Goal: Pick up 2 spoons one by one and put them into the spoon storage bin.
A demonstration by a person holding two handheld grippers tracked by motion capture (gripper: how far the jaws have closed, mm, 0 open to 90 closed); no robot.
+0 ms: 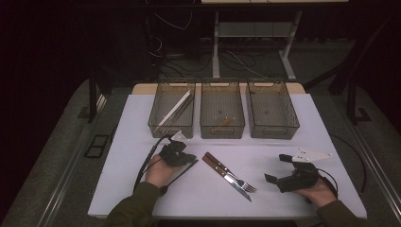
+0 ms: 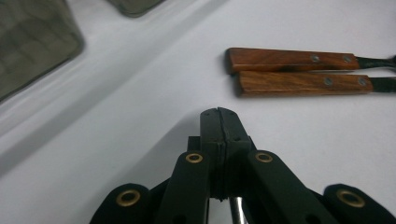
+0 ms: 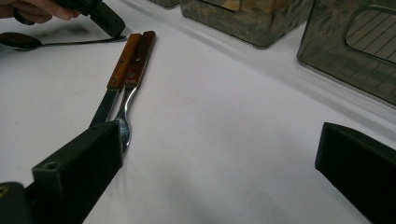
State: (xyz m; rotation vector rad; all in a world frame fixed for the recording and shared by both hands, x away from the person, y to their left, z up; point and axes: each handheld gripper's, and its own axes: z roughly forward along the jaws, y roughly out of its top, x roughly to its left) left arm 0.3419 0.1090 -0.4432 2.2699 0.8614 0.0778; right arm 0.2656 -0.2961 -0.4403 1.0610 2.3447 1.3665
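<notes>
On the white tabletop [image 1: 293, 118], near its middle: a knife [image 1: 236, 187] and a fork [image 1: 222, 166] with wooden handles, side by side and touching, handles toward the left hand, blade and tines toward the right. Knife on the side nearer the person.

Just left of the handle ends: the left tool [image 1: 191, 161], gripped in the left hand [image 1: 158, 172], tip low over the tabletop. In the left gripper view, shut tight [image 2: 219, 113], jaws pressed together along a thin seam, close to the two handles [image 2: 299, 83] but apart from them.

Under that hand, in the right gripper view: a dark spoon [image 3: 18, 41], bowl toward the person, thin handle running up to the tip of the left tool [image 3: 109, 23]. Cannot tell whether pinched there or merely lying against it.

At the right: the right tool [image 1: 276, 168] in the right hand [image 1: 319, 191], spread wide with nothing between the jaws. In its own view, one jaw just beside the tines of the fork [image 3: 126, 126] and the blade of the knife [image 3: 103, 109], the other well off to the side over bare tabletop.

Along the far edge: three smoky clear bins in a row. Left bin [image 1: 156, 120] with pale sticks [image 1: 175, 109] leaning inside, middle bin [image 1: 222, 130] with a small brown piece [image 1: 227, 121], right bin [image 1: 274, 130] beside it.
</notes>
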